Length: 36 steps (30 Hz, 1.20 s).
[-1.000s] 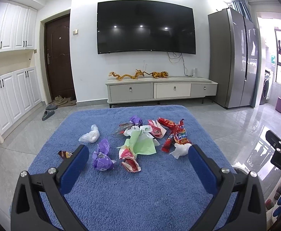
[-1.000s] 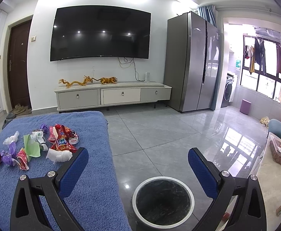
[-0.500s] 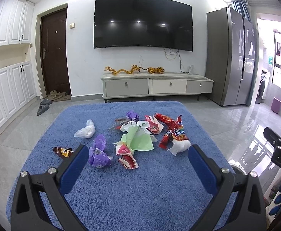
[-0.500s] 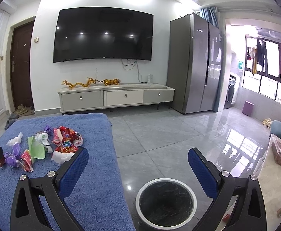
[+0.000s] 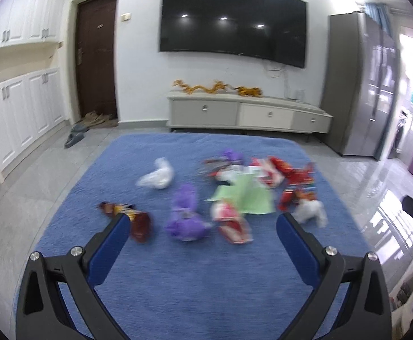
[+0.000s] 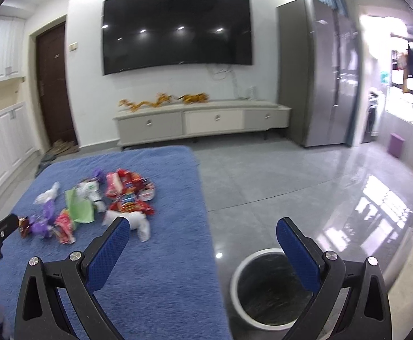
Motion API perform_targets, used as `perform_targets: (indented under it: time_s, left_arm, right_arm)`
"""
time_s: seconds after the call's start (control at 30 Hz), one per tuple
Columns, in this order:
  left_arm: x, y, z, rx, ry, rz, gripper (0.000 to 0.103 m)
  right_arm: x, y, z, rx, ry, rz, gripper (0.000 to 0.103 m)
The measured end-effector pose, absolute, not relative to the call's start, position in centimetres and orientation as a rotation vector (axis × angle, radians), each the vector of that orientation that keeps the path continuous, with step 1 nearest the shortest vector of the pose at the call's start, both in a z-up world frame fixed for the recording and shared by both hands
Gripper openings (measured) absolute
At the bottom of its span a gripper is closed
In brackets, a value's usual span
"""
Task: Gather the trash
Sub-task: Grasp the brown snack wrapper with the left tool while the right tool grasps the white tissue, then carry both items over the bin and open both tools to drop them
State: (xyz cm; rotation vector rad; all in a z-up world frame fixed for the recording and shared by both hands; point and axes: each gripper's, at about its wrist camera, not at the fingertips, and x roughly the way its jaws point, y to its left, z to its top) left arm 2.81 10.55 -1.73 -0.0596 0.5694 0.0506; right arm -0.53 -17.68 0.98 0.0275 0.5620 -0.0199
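Note:
Several pieces of trash lie on a blue towel-covered table: a purple wrapper, a brown wrapper, a white plastic wad, green paper, red wrappers and a white crumpled piece. My left gripper is open and empty, just short of the purple wrapper. My right gripper is open and empty, over the table's right edge. The trash pile lies to its left. A white-rimmed bin stands on the floor below it.
A TV cabinet stands against the far wall under a wall TV. A grey fridge is at the right. White cupboards line the left wall. Glossy grey floor tiles surround the table.
Both grippers have moved; the views are blurred. The left gripper has come closer to the trash and turned left. The right gripper has swung left toward the table.

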Motion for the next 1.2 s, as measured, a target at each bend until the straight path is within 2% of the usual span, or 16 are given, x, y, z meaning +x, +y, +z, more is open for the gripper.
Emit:
perform_targets:
  time_s: [0.1,0.2,0.3,0.57,0.73,0.8,0.9,0.93,1.03,1.13,1.2]
  left_arm:
    - [3.5,14.1,-2.8,-0.076,0.605,0.114,0.103]
    - [4.2,17.5,-3.9,-0.107,0.656,0.164,0.103]
    - [5.0,20.5,-4.8,-0.150,0.692,0.194,0.103]
    - [9.8,23.6,-6.7,-0.256,0.772,0.206,0.103]
    - [13.0,22.7,-7.8,-0.220,0.820,0.201,0.102]
    - [13.9,21.9,-8.5,-0.204,0.848,0.188,0.096]
    - [13.9,20.8,-9.2,-0.192,0.872,0.165,0.079]
    - [13.8,20.7,-9.4,-0.193,0.876,0.161,0.069]
    - [12.8,20.8,-9.4,-0.208,0.869,0.153,0.056]
    - [11.6,21.0,-8.9,-0.218,0.855,0.134,0.040]
    - [10.6,21.0,-8.5,-0.218,0.845,0.121,0.036]
  right_arm:
    - [0.9,-16.9,0.2,0.041,0.609,0.077,0.102]
    - [2.7,-16.0,-0.9,0.056,0.667,0.170,0.089]
    - [4.8,-14.9,-2.1,0.065,0.717,0.248,0.085]
    - [10.3,-12.6,-5.2,0.095,0.840,0.364,0.084]
    - [12.6,-11.9,-6.6,0.102,0.880,0.375,0.084]
    - [13.3,-12.2,-7.2,0.122,0.898,0.371,0.080]
    - [13.6,-12.4,-8.1,0.131,0.926,0.367,0.059]
    - [13.4,-12.6,-8.1,0.133,0.924,0.368,0.053]
    - [12.6,-13.3,-7.7,0.139,0.913,0.369,0.037]
    - [11.4,-13.8,-7.3,0.126,0.904,0.378,0.029]
    - [10.5,-14.1,-6.9,0.125,0.898,0.392,0.027]
